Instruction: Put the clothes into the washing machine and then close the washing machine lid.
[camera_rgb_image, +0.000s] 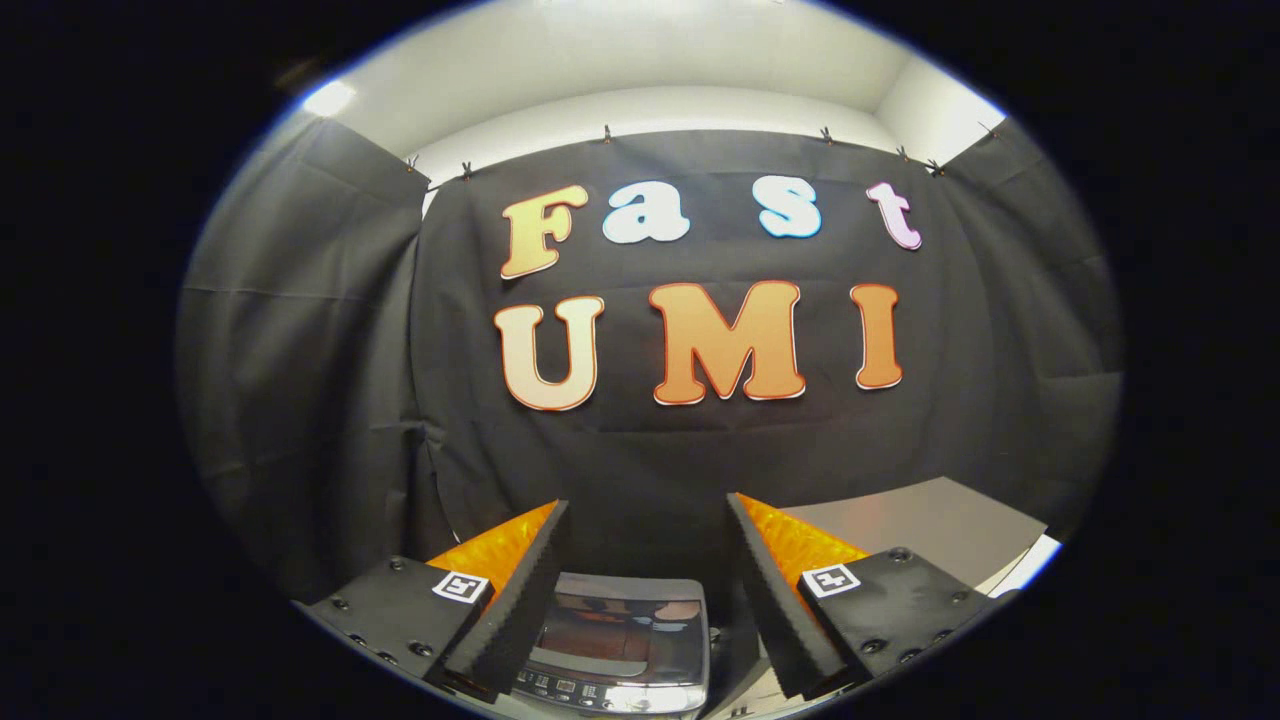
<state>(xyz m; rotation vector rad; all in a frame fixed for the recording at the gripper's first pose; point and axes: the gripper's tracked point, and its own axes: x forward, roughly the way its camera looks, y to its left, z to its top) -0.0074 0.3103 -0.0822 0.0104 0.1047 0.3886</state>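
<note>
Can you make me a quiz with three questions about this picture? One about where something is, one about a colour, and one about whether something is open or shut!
1. Where is the washing machine?
A. between the fingers, low down
B. hanging on the wall
C. on top of one finger

2. What colour are the fingers' outer sides?
A. blue
B. orange
C. green

3. How are the tongs?
A. shut on a shirt
C. open, holding nothing
B. shut tight together

Answers: 1 A, the machine shows in the gap between the fingers. 2 B, both fingers have bright orange sides. 3 C, a wide gap with nothing gripped.
</note>
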